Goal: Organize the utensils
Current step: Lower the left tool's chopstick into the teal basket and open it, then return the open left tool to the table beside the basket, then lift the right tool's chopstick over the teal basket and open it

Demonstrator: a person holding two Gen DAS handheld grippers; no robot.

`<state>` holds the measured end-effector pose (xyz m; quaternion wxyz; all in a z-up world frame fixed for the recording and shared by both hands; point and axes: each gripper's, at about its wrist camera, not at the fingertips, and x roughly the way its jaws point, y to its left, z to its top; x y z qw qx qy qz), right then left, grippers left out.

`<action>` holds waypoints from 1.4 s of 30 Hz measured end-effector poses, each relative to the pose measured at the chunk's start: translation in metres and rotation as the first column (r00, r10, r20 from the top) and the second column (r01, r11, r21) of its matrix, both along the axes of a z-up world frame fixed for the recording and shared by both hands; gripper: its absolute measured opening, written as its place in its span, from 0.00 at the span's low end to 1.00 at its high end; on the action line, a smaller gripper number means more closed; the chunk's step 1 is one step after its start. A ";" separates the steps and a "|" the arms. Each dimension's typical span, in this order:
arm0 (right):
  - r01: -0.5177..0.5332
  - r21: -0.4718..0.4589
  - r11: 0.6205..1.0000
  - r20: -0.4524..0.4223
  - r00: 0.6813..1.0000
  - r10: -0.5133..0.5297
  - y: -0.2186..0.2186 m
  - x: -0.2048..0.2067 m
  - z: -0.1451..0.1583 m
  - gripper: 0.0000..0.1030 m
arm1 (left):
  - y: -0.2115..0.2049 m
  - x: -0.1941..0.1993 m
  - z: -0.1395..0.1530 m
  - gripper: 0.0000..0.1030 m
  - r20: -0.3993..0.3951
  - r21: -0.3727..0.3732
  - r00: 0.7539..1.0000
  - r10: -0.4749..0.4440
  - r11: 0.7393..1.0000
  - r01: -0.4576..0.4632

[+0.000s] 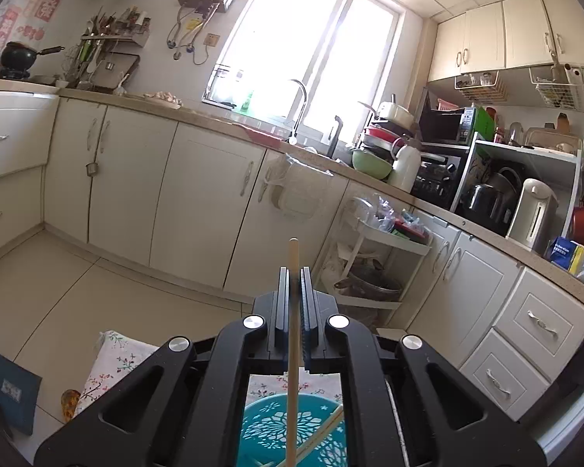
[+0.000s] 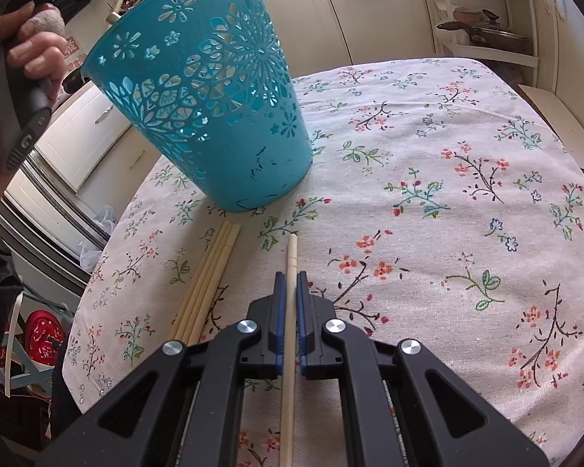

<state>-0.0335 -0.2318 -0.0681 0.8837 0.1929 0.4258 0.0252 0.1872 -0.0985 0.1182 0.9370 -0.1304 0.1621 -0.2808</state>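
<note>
Pale wood, light and stiff: each chopstick is likely sliding easily, so a grip near mid-shaft suits. The left gripper point(image 1: 294, 272) is clamping 1 chopstick point(image 1: 292, 334) above the teal basket point(image 1: 292, 432). The right gripper point(image 2: 291, 276) is closing around another chopstick point(image 2: 291, 272) on the floral tablecloth point(image 2: 428, 179), beside a bundle point(image 2: 210, 280); kitchen cabinets point(image 1: 136, 179) are ringing the room.
</note>
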 end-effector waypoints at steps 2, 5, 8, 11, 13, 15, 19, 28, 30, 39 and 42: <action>0.000 0.000 1.000 0.001 1.000 0.000 0.000 0.000 0.000 0.06 | 0.000 0.002 -0.006 0.05 -0.008 0.002 1.000 0.003 1.000 -0.003; 0.000 0.000 1.000 0.001 1.000 0.000 0.000 0.000 0.000 0.06 | 0.000 0.001 -0.011 0.05 -0.013 0.013 1.000 0.000 1.000 0.000; 0.001 0.002 1.000 0.001 1.000 -0.001 0.000 0.000 0.000 0.06 | -0.002 -0.002 -0.012 0.05 -0.016 0.042 1.000 -0.013 0.999 0.013; 0.000 0.003 1.000 0.002 1.000 0.000 0.000 -0.001 0.000 0.06 | -0.001 -0.008 -0.014 0.05 -0.034 0.074 0.999 -0.036 0.996 0.039; -0.001 0.007 1.000 0.003 1.000 0.001 0.000 -0.001 0.000 0.06 | 0.003 -0.014 -0.016 0.06 -0.043 0.088 0.998 -0.040 0.995 0.043; -0.008 0.014 1.000 0.007 1.000 0.008 0.000 -0.002 0.000 0.09 | 0.015 -0.022 -0.016 0.10 -0.049 0.094 0.998 -0.031 0.995 0.035; -0.047 -0.015 0.999 0.024 0.999 0.047 0.008 -0.003 0.005 0.32 | 0.053 -0.045 -0.017 0.35 -0.038 0.077 0.999 0.029 0.997 -0.026; -0.020 -0.142 0.990 -0.015 1.000 0.018 0.019 0.001 0.005 0.24 | 0.132 -0.077 -0.098 0.50 -0.221 0.156 0.961 0.169 0.978 -0.136; -0.057 -0.290 0.955 -0.037 0.998 0.048 0.036 0.003 0.006 0.18 | 0.130 -0.075 -0.123 0.50 -0.285 0.196 0.943 0.169 0.974 -0.115; 0.010 -0.030 0.999 0.004 1.000 -0.010 -0.001 -0.016 0.011 0.06 | 0.098 -0.074 -0.195 0.58 -0.444 0.289 0.889 0.116 0.957 0.019; 0.021 0.094 0.995 0.088 0.996 -0.029 -0.019 -0.032 0.032 0.06 | 0.098 -0.074 -0.199 0.59 -0.468 0.271 0.875 0.120 0.962 0.013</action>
